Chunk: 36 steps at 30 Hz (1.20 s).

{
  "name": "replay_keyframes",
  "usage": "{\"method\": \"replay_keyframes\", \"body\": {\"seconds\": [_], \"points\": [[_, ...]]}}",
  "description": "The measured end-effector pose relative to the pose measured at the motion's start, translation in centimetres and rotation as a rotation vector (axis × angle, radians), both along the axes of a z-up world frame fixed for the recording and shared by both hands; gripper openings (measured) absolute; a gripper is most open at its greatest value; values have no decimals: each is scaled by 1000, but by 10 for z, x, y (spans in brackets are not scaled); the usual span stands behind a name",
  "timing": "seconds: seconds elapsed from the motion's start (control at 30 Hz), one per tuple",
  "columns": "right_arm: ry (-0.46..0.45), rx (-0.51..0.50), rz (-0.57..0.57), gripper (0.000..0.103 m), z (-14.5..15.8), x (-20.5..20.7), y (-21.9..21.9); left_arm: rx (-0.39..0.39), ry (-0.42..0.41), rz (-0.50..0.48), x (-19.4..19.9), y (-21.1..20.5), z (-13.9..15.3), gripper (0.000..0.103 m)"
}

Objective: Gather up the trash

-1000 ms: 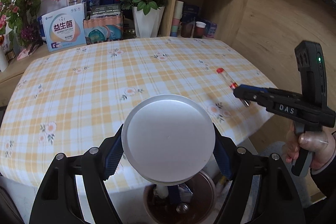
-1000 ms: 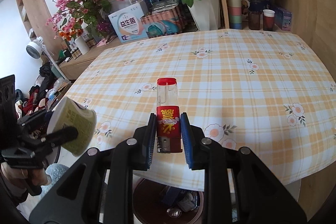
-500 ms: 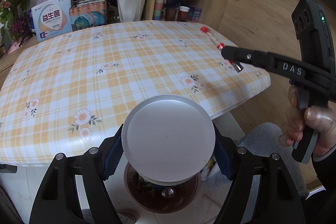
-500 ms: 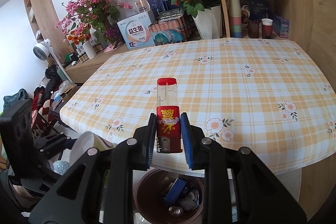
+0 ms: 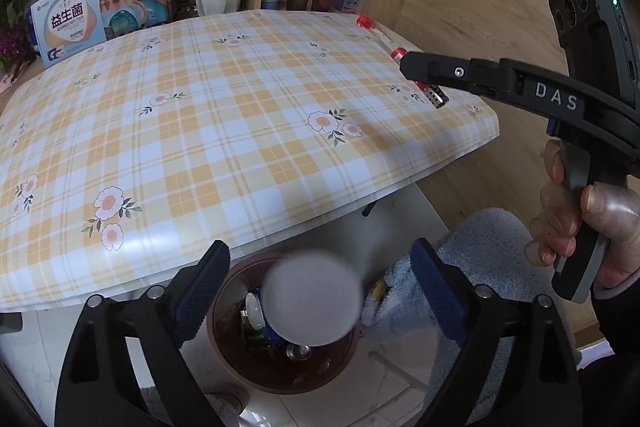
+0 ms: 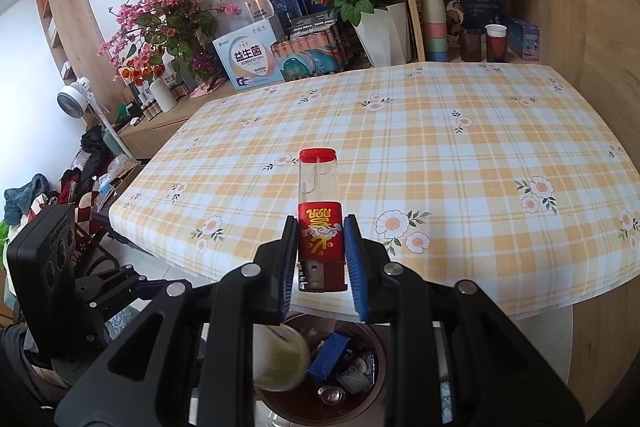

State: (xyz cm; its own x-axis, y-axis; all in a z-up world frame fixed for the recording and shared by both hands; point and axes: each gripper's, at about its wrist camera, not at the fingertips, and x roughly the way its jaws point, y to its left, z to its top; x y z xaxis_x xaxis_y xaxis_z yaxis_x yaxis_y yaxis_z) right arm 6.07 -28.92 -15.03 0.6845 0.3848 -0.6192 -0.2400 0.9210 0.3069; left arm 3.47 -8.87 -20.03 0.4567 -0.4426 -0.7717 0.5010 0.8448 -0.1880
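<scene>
My left gripper [image 5: 319,251] hangs over a brown trash bin [image 5: 224,347] on the floor beside the table, and its jaws are opening. A blurred white paper cup [image 5: 312,297] falls free between the spread pads toward the bin. The right wrist view shows the same cup [image 6: 280,363] at the bin [image 6: 382,351] mouth, above other trash. My right gripper [image 6: 320,225] is shut on a red and clear lighter [image 6: 320,231], held upright above the table's near edge. Seen from the left wrist, the right gripper [image 5: 424,67] carries the lighter [image 5: 380,35] over the table's corner.
The table wears a yellow plaid cloth [image 6: 440,147]. Red roses in a white vase [image 6: 384,35], boxes [image 6: 248,63] and stacked cups [image 6: 435,27] line its far side. A grey-blue rug [image 5: 484,247] lies by the bin. A fan [image 6: 74,97] and a clothes pile stand left.
The left gripper moved off the table edge to above the bin, opened and let go of the cup, which now drops. The right gripper drew back toward the table edge, still holding the lighter.
</scene>
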Motion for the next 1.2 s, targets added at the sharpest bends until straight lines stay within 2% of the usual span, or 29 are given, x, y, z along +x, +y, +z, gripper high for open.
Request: {"method": "replay_keyframes", "body": {"seconds": [0.1,0.3,0.57,0.87,1.03,1.13,1.2], "points": [[6,-4,7,26,-2,0,2,-3,-13,27,2,6,5,92],[31,-26,35,27,-11,-1,13,-24,-79,165,7,42,25,95],[98,-85,92,27,-33,-11,33,-5,-170,319,5,85,44,96],[183,-127,127,27,-57,-18,47,-8,-175,374,4,103,41,96],[186,-141,128,36,-59,-18,51,-6,-169,376,2,104,38,96],[180,-145,113,48,-57,-17,49,-4,-171,377,2,105,37,96],[174,-146,101,59,-56,-16,47,-4,-173,380,2,105,37,96]]}}
